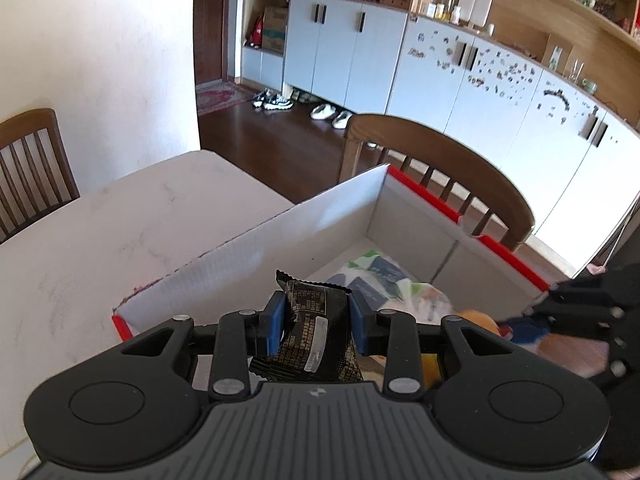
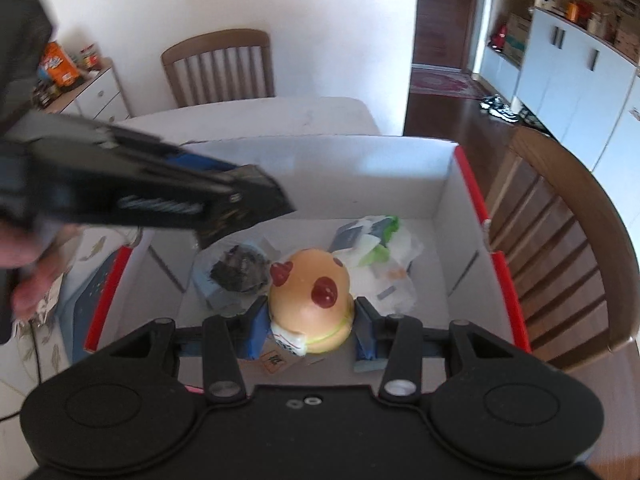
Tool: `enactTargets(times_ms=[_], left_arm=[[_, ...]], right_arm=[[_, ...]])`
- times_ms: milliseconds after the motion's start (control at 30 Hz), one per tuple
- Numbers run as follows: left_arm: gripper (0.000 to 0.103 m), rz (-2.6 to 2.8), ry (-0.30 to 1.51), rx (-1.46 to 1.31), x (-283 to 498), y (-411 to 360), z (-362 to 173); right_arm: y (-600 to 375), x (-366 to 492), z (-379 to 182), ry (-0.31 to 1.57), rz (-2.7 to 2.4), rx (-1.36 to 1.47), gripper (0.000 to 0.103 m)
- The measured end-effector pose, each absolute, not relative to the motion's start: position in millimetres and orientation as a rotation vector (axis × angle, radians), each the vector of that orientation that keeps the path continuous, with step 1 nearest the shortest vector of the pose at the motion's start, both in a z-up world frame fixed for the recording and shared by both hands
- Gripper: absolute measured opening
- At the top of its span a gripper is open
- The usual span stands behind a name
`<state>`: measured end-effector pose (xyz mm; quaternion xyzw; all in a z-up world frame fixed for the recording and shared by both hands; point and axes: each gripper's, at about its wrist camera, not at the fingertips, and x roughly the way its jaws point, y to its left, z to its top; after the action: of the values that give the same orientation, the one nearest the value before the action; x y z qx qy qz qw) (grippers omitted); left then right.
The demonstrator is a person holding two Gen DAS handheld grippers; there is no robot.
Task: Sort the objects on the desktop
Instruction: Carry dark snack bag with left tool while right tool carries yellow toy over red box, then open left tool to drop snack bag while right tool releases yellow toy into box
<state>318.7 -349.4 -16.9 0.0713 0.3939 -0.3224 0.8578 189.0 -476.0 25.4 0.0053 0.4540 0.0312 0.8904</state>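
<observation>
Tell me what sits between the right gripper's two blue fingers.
The right wrist view shows a tan dome-shaped toy with red spots clamped between them, held over the open white cardboard box with red edges.

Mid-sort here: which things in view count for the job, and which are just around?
Job:
- black snack packet, clamped in the left gripper
- mushroom toy, clamped in the right gripper
- cardboard box
- green-and-white packet already inside

Just around:
- chairs
- shoes
- cabinets

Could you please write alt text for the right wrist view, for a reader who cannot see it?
The right gripper holds a tan, red-spotted toy over an open cardboard box that holds several packets. The left gripper, blurred, reaches in from the left with a black packet.
</observation>
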Motion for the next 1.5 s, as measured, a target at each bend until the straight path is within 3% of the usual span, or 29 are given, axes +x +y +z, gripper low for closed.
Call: enactTargets(times_ms=[800,867,1000,1200,1300,1333,1367,1500], left_arm=[[0.033,-0.629,1.027,0.177,354,-365,-66],[0.038,-0.621,1.029,0.171,353,-364,-65],[0.070,-0.612,1.011,0.139,350,-359,-60],[0.070,-0.615,0.986,0.102,347,-352,-49],[0.070,-0.609,0.977,0.078,345,-346,-45],[0.070,-0.610,0.971,0.072,344,-343,-43],[0.070,-0.606,0.965,0.070,343,-341,-41],[0.070,-0.597,0.943,0.049,337,-331,-34]], right_arm=[[-477,214,0,1.020,0.076,-0.004,0.045],[-477,215,0,1.017,0.075,-0.004,0.045],[-478,218,0,1.015,0.072,0.008,0.047],[-475,220,2,1.007,0.061,-0.001,0.047],[-473,220,5,0.994,0.057,-0.003,0.053],[-473,219,6,0.983,0.056,-0.001,0.064],[-473,217,8,0.972,0.054,-0.001,0.066],[-474,215,13,0.964,0.047,-0.013,0.067]])
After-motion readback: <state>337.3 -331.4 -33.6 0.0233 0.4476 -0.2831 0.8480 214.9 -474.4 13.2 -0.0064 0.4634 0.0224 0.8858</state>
